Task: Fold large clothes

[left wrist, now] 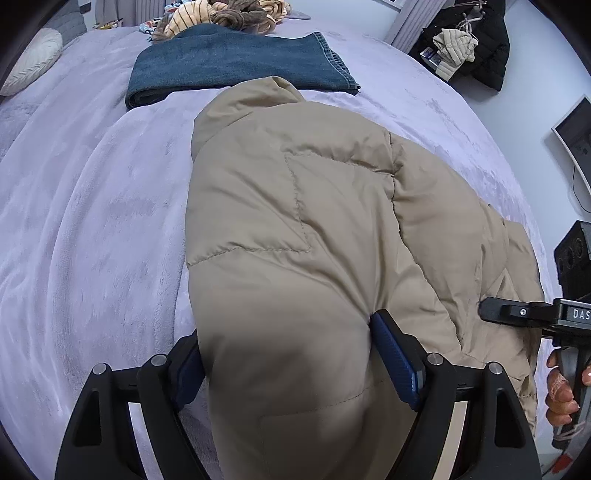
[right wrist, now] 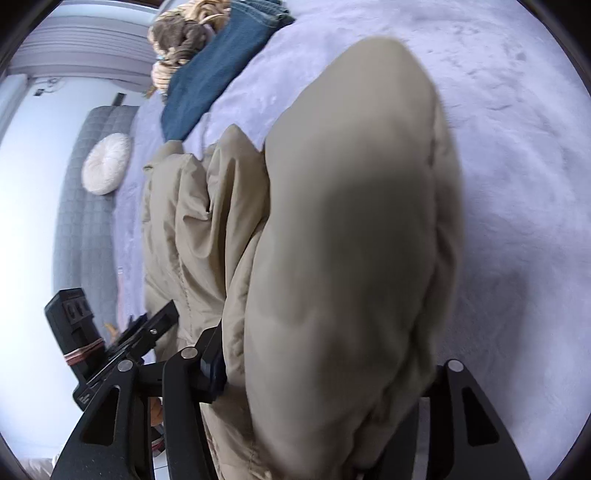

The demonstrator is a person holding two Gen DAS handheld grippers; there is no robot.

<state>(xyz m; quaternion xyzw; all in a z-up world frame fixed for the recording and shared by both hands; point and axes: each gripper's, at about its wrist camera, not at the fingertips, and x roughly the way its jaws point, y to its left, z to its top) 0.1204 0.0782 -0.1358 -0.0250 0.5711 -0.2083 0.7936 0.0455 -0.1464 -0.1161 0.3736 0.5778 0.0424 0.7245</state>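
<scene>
Bulging toward both lenses, the beige puffer jacket [left wrist: 295, 229] blurs at close range and fills the lower middle of each frame, hiding much of what grips it; in the left wrist view the left gripper [left wrist: 286, 354] is closed on a thick fold of the jacket, its left blue pad half buried under fabric, its right pad pressed into the cloth; in the right wrist view the right gripper [right wrist: 325, 380] likewise clamps a puffed fold of the jacket [right wrist: 351, 221], its right finger almost wholly covered, only the left pad showing at lower left; the rest of the jacket stretches up the frame across the lavender bed [left wrist: 92, 221], its far end stopping just short of folded blue jeans [left wrist: 236, 66] at upper centre; beyond them a heap of striped and brown clothes [left wrist: 221, 14] is cut off by the top edge; a round white cushion [left wrist: 33, 59] lies upper left.
</scene>
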